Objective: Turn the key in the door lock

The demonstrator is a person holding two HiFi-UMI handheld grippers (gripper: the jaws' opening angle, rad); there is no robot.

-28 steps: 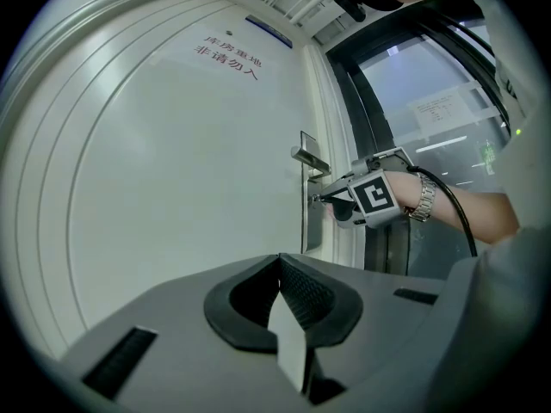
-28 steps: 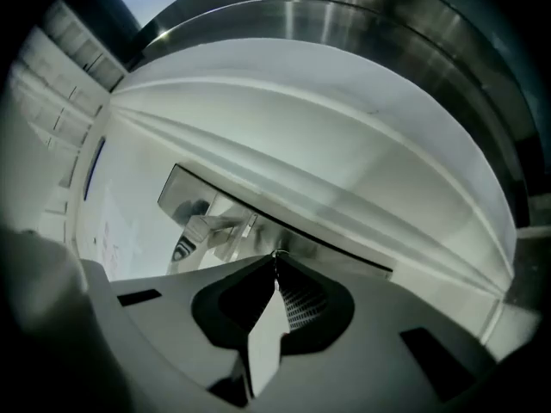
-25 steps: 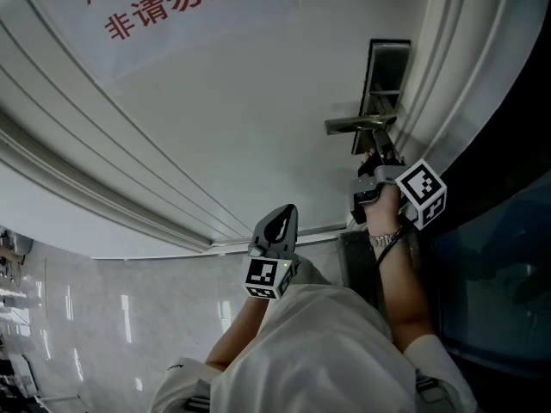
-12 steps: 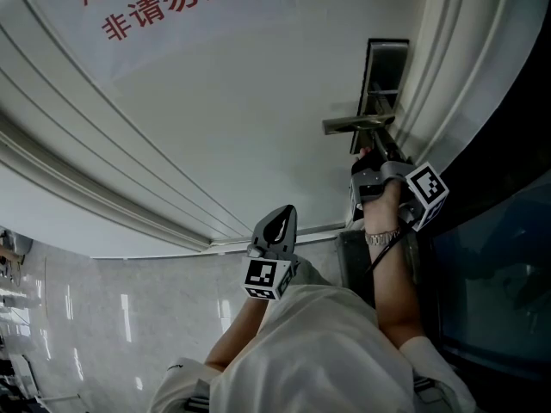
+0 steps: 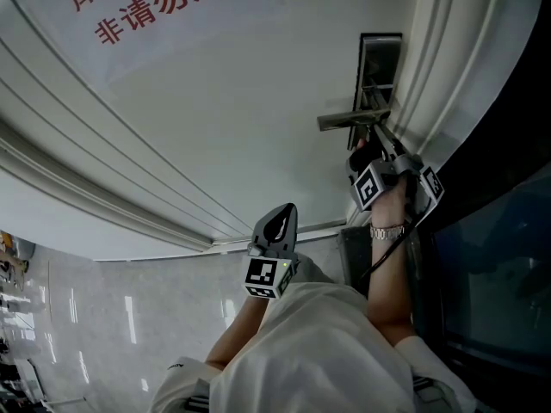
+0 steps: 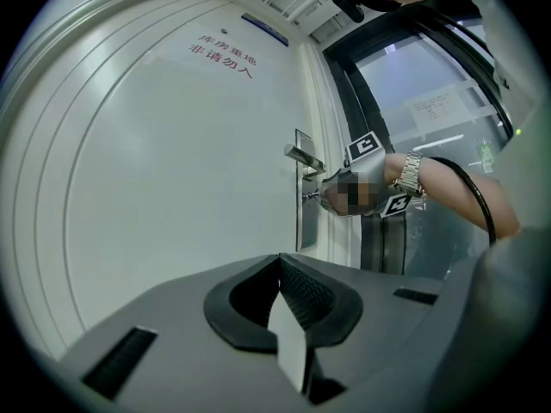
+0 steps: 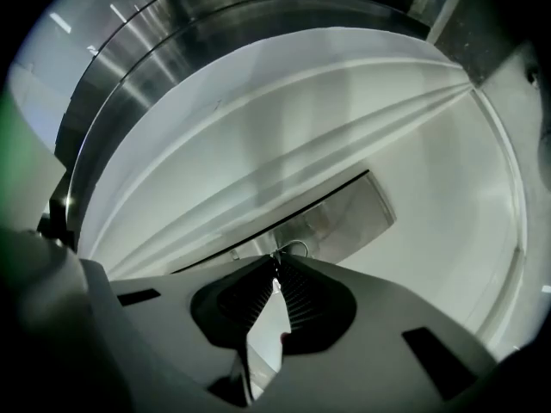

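Right tool (image 7: 275,274), jaws narrow and pinching the small metal key (image 7: 278,259) in the silver lock plate (image 7: 353,218) of the white door (image 5: 215,127), has rolled at the wrist since a second ago, so the turn looks under way; left tool (image 6: 277,258) idles, jaws together, empty.

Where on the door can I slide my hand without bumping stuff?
The white door panel between the red lettering and the closed left gripper is bare. It's crowded at the right edge: silver lever handle, steel lock plate, and the right gripper shut on the small metal key.
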